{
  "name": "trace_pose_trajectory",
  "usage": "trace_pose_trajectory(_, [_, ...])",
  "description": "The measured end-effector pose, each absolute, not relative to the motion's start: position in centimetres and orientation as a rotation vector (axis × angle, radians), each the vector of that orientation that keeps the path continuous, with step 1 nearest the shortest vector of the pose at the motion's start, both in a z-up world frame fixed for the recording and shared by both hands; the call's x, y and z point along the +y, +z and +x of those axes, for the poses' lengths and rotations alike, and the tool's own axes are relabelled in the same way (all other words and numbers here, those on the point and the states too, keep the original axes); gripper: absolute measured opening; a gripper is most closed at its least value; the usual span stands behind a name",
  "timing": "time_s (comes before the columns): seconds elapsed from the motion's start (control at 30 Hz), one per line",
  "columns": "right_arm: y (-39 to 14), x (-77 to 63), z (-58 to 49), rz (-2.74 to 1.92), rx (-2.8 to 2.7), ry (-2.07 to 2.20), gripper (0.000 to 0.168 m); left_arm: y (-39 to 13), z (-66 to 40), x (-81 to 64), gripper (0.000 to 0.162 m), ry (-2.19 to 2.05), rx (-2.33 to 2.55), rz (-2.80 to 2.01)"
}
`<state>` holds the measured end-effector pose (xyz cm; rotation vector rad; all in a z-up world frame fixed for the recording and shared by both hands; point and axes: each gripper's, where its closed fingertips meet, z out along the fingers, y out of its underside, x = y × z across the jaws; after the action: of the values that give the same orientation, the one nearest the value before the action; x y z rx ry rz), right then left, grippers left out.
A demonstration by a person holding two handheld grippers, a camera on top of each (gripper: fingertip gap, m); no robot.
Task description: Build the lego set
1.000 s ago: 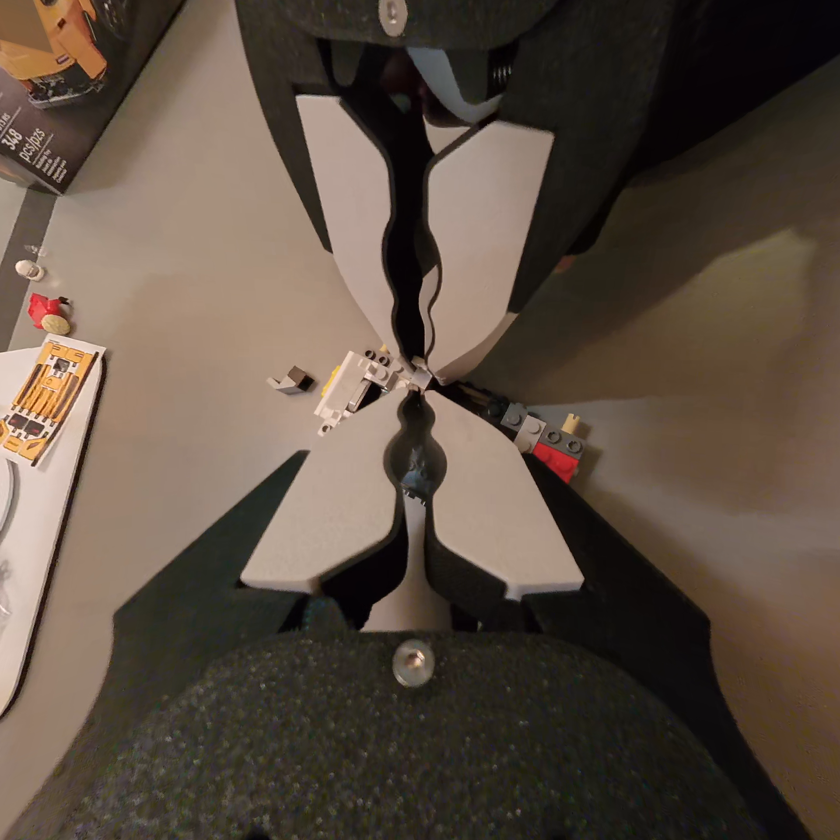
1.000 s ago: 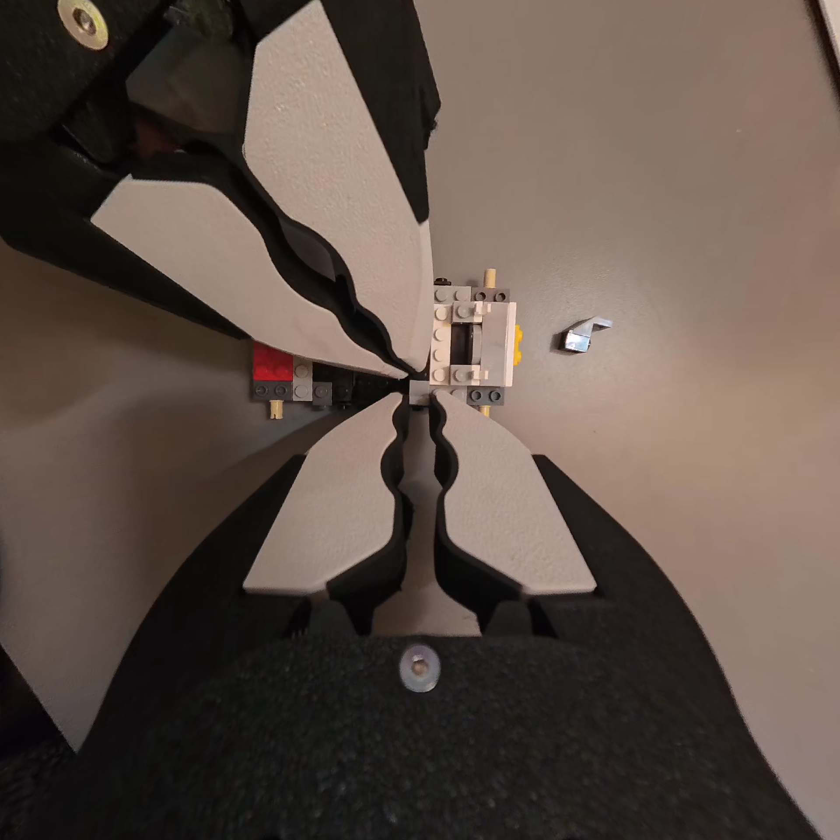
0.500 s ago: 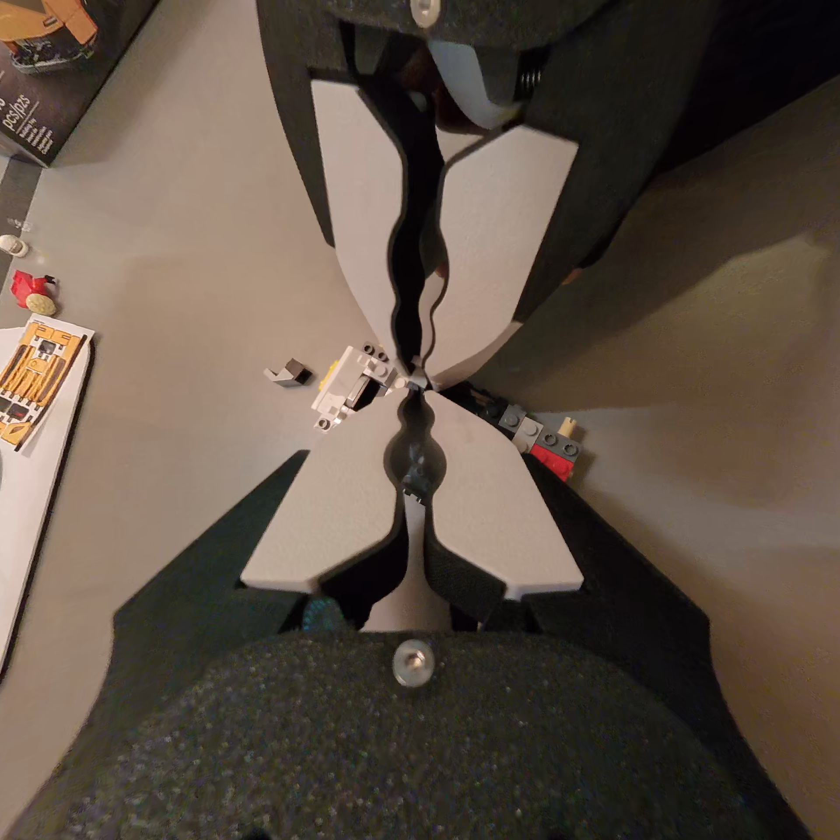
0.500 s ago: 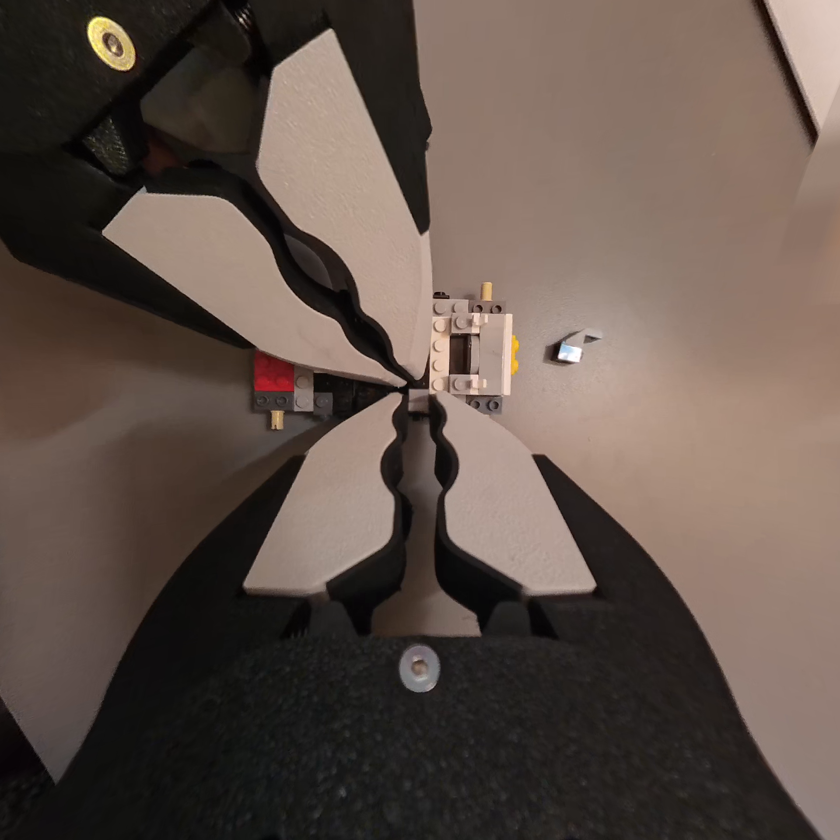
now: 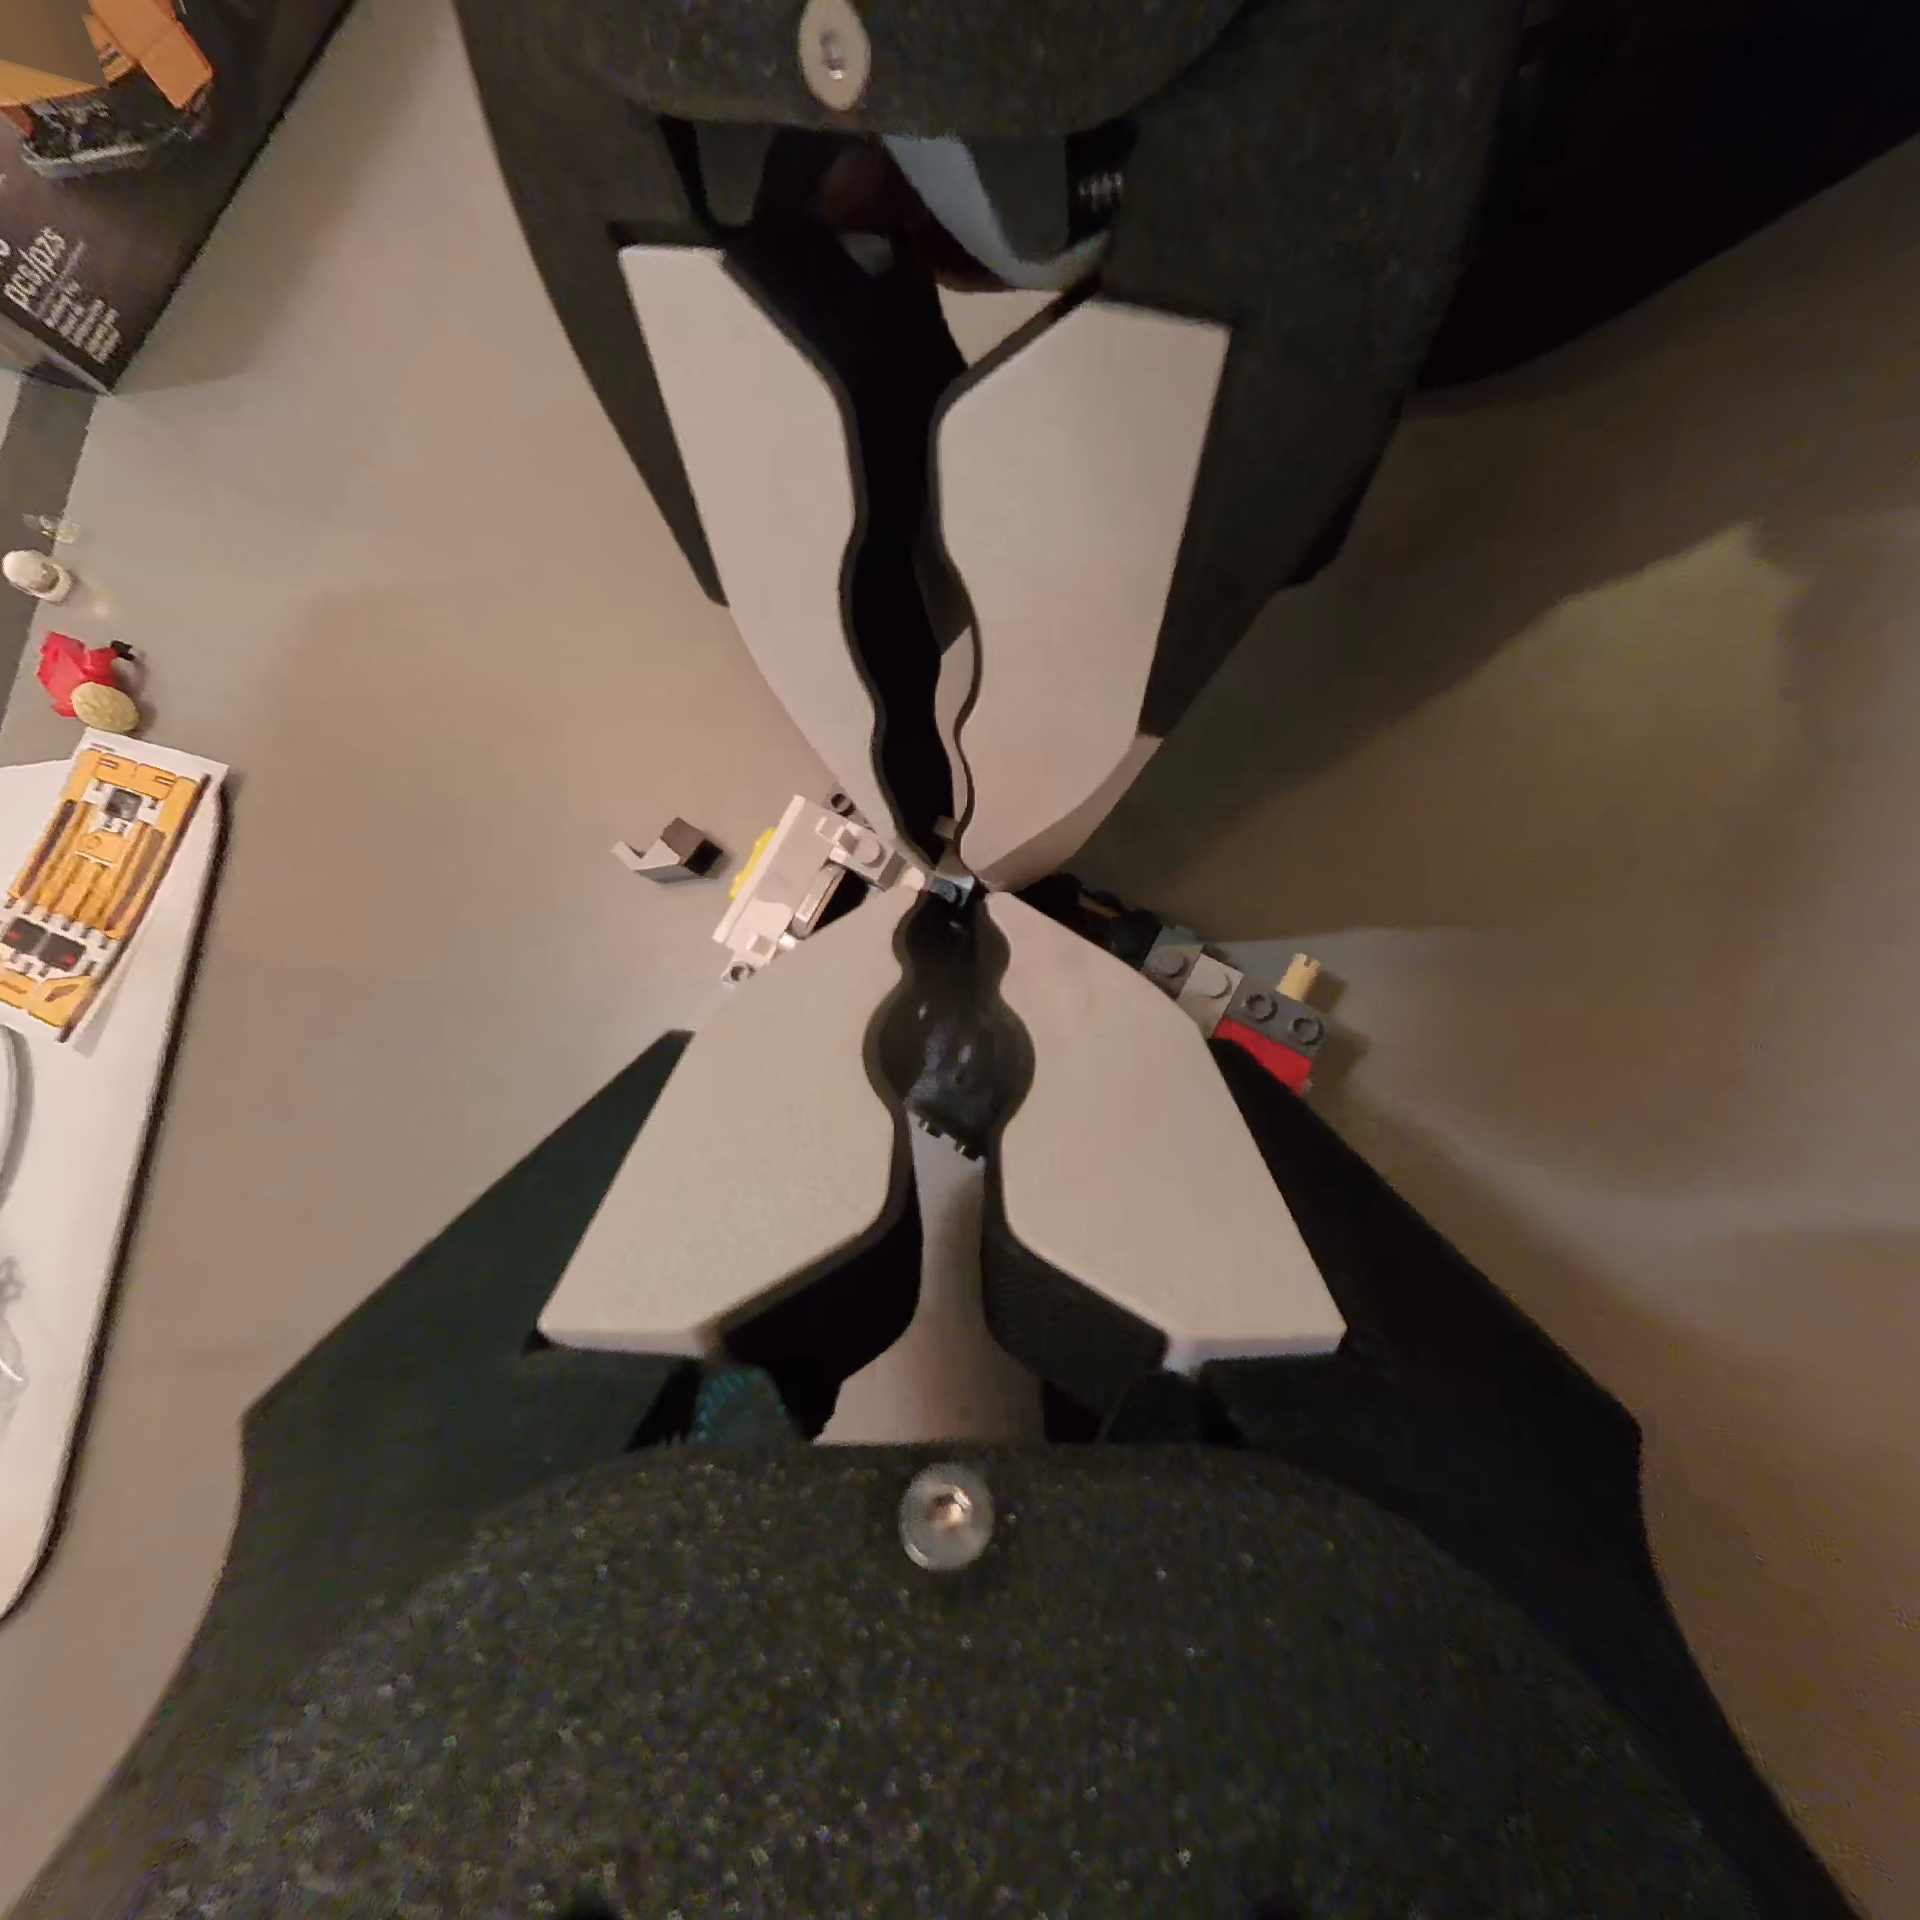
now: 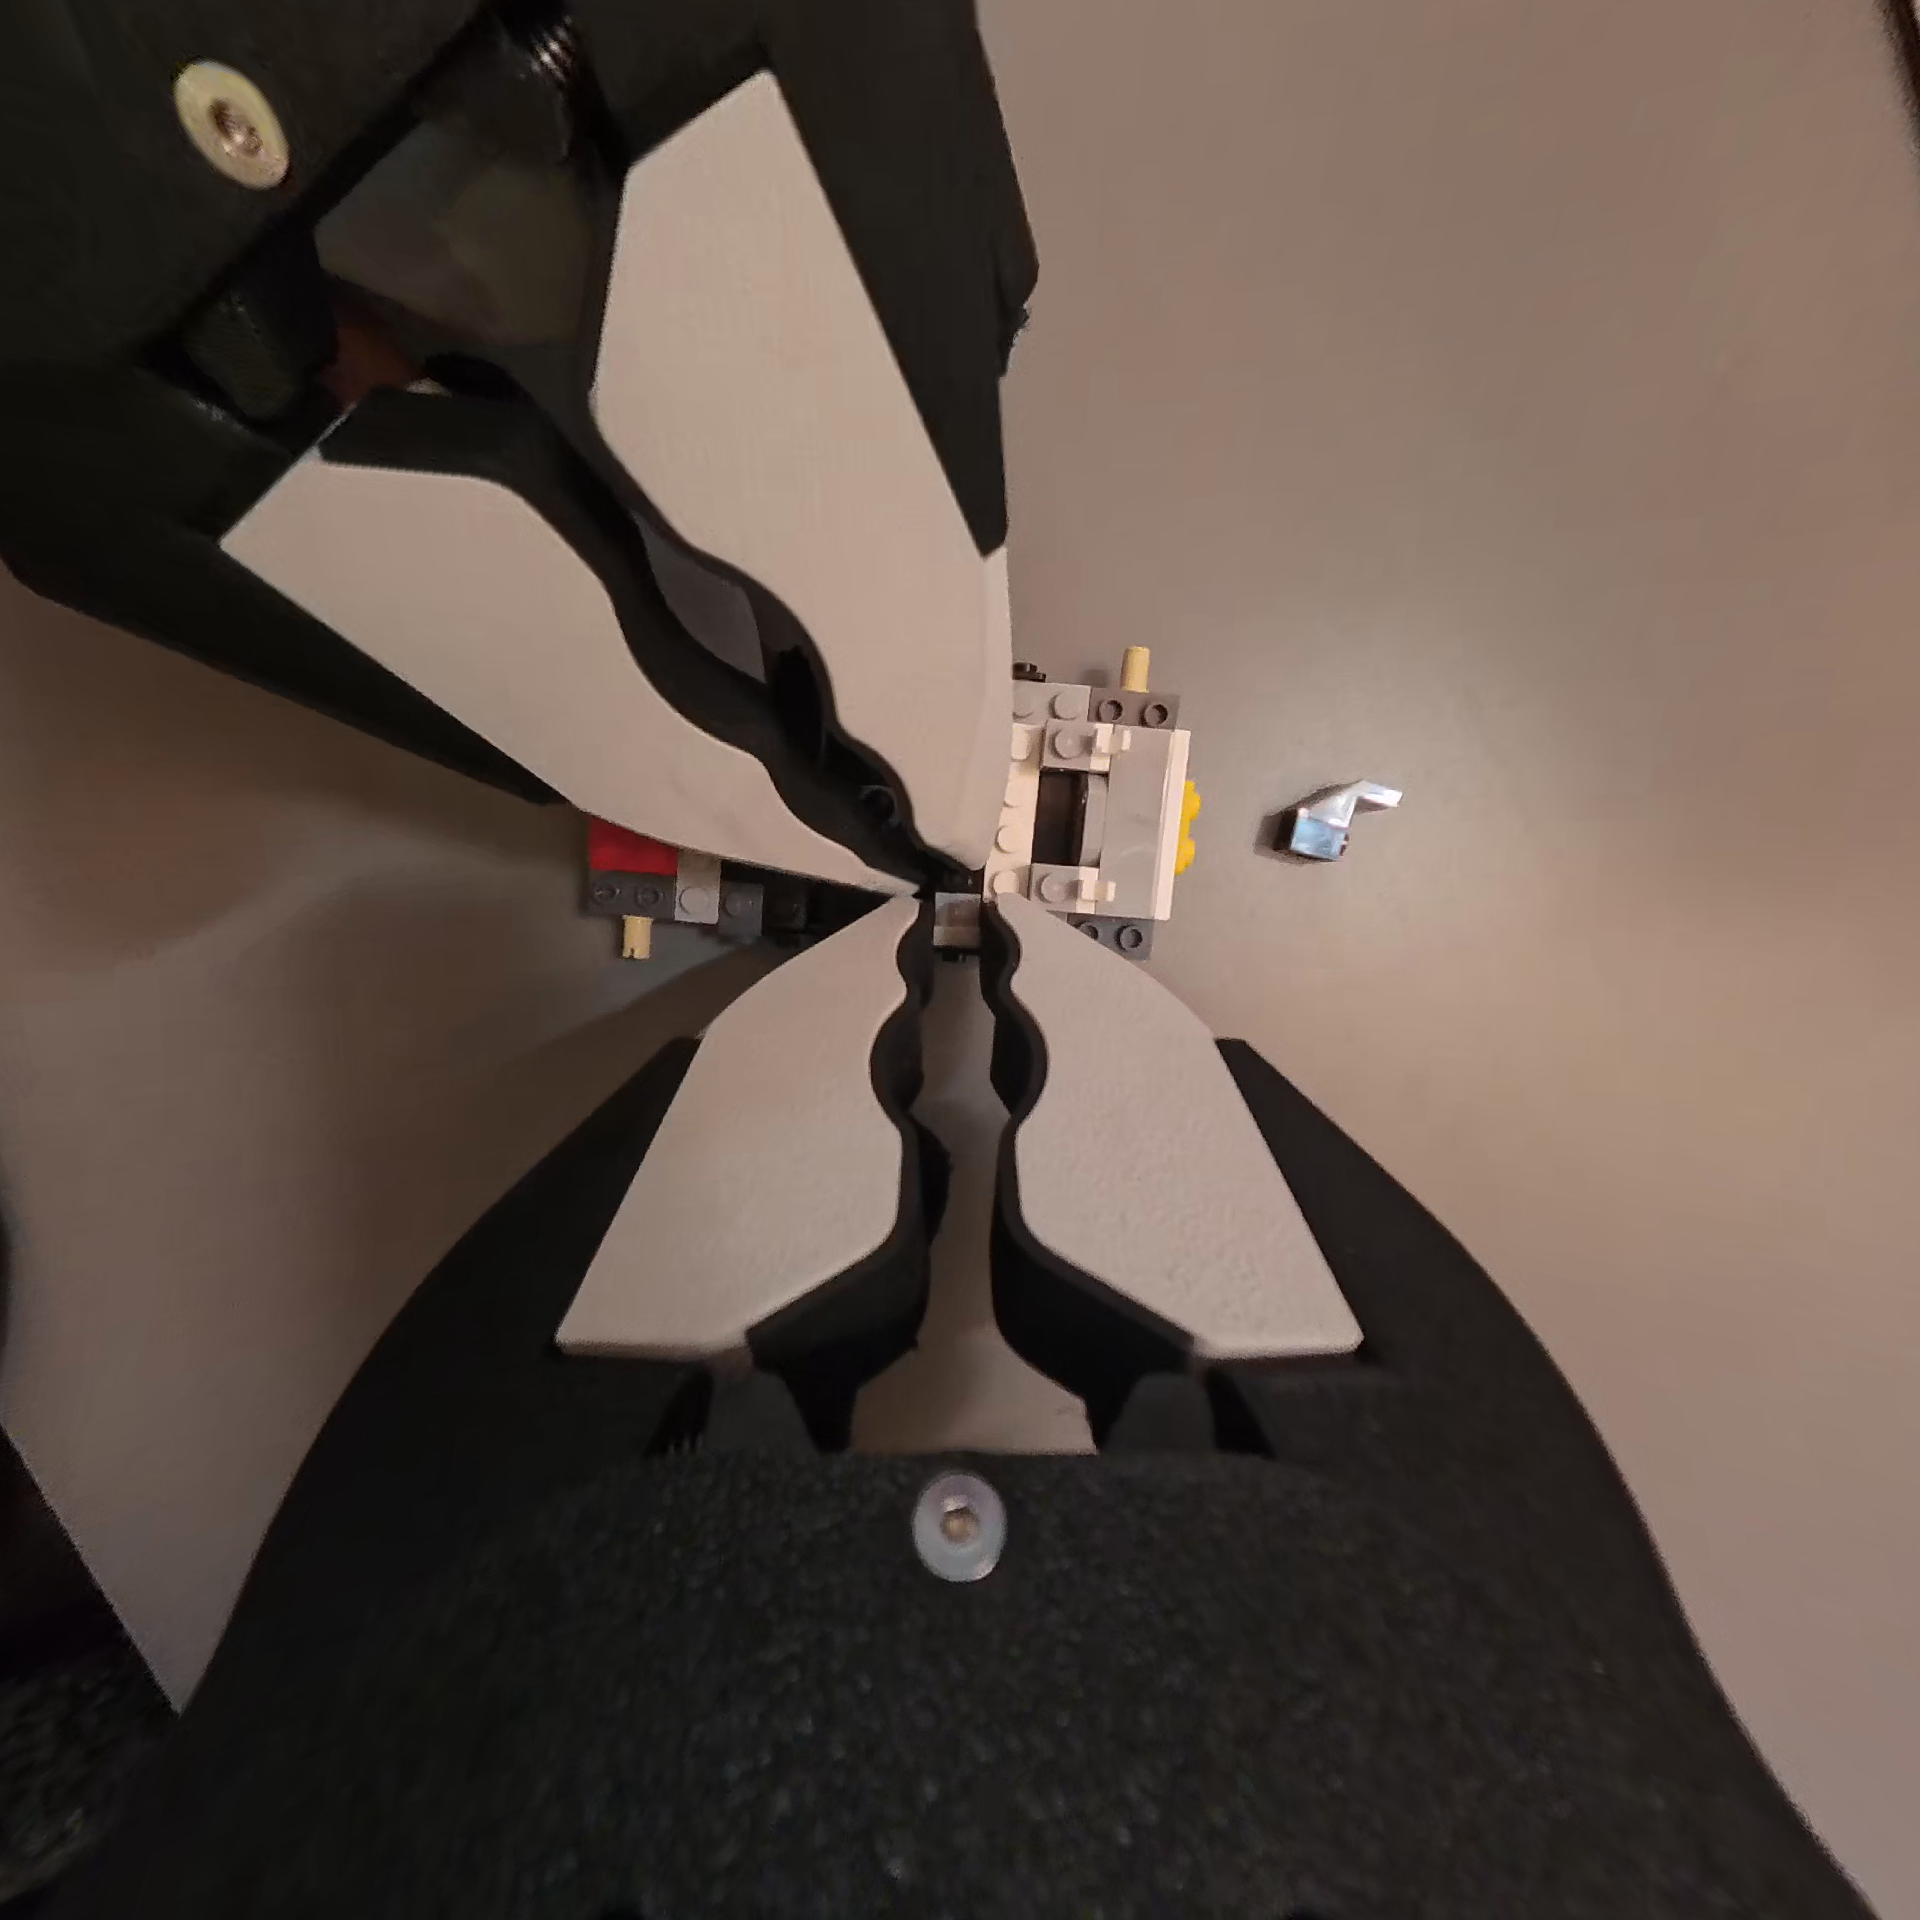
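A small lego build (image 5: 795, 883) lies on the grey table, with a white and grey block at one end and a red and grey end (image 5: 1262, 1023) at the other. My left gripper (image 5: 951, 899) is shut on the build's dark middle. My right gripper (image 6: 956, 914) comes in from the opposite side and is shut on a small grey brick (image 6: 956, 920) held against the build (image 6: 1101, 810). The two grippers meet tip to tip, and their fingers hide the build's middle. The right gripper also shows in the left wrist view (image 5: 951, 857), and the left gripper in the right wrist view (image 6: 930, 873).
A loose grey bracket piece (image 5: 670, 854) lies just beyond the white end; it also shows in the right wrist view (image 6: 1335, 821). The set's box (image 5: 73, 177) is at the far left. A sticker sheet (image 5: 94, 883) lies on a white booklet. A red piece (image 5: 73, 665) and small round pieces are nearby. My two grippers' fingertips are within a few centimetres of each other. From either gripper's tips it is about 7 cm to the loose grey bracket piece (image 5: 670, 854). It is also in sight in the right wrist view (image 6: 1323, 817).
Both grippers stay shut at the same spot on the build. The views have shifted slightly, and nothing has been taken or let go.
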<state>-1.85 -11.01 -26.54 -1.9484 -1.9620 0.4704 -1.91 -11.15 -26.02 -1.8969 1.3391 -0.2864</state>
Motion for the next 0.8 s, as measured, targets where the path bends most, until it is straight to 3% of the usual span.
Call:
trace_pose_trajectory(0.37, [-26.59,-11.01,-1.93,-1.978,-1.960,0.451,0.007,-26.20,-2.17,-10.98,0.004,0.006,1.481,-1.792])
trace_pose_trajectory(0.8, [-26.60,-10.99,-2.03,-1.952,-1.860,0.418,0.007,-26.24,-2.23,-10.95,0.005,0.064,1.491,-1.766])
